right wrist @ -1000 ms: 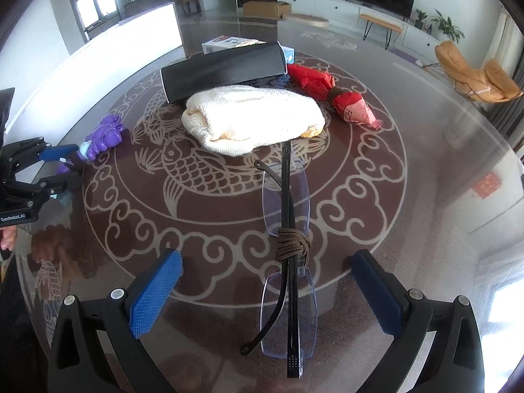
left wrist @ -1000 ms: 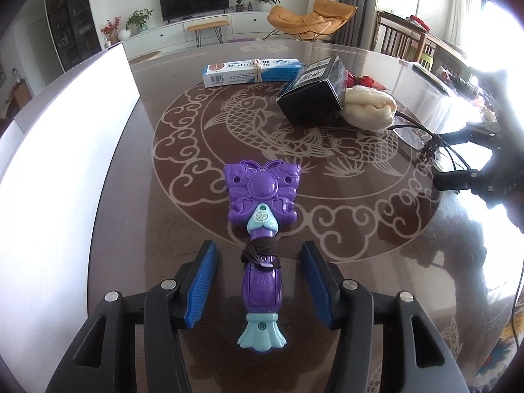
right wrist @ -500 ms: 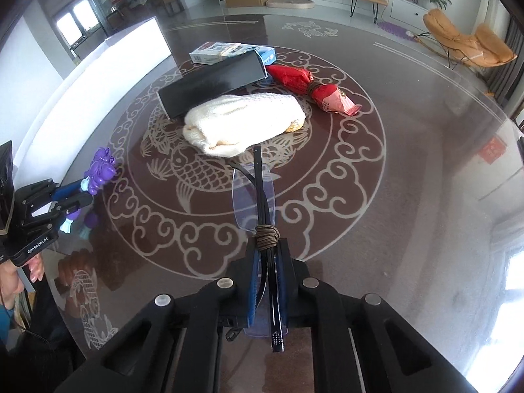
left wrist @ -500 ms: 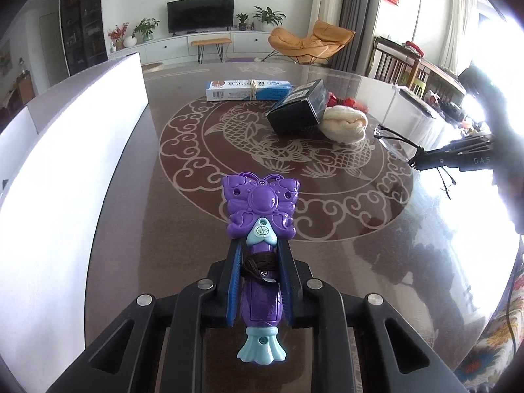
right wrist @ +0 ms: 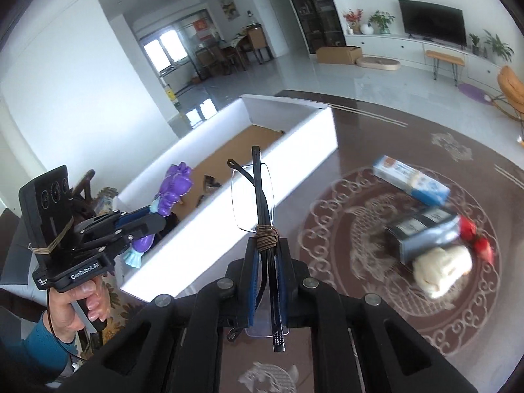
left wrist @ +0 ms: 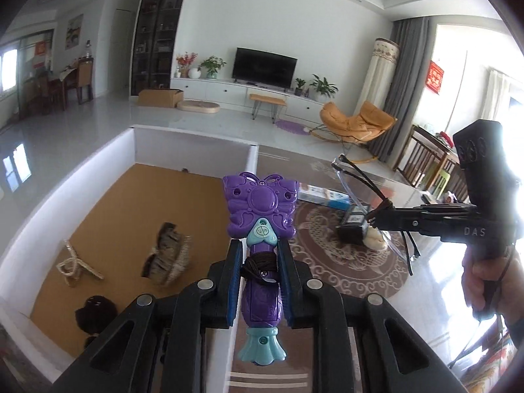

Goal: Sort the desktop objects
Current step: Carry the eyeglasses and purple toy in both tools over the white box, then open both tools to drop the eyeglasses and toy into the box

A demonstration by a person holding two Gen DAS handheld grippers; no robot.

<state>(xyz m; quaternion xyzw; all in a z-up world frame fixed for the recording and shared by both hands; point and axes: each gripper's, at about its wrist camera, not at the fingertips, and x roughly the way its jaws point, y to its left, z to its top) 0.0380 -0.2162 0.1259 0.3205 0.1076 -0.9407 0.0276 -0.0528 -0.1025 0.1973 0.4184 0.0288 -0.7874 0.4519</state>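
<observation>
The white sorting box [left wrist: 252, 160] lies left of the desk [right wrist: 360, 196]. The left tongs [left wrist: 260, 271], pinching the purple butterfly toy [left wrist: 260, 203] lengthwise, hang at its near wall, nearer than the right tongs [right wrist: 267, 271], which pinch folded glasses [right wrist: 253, 193] upright. Only the left view shows the box's contents.

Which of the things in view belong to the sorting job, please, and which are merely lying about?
Job:
purple butterfly plastic toy
folded rimless black-armed glasses
white-walled cardboard box
blue-white carton
cream cloth bundle

Lying about:
orange lounge chair
black television
</observation>
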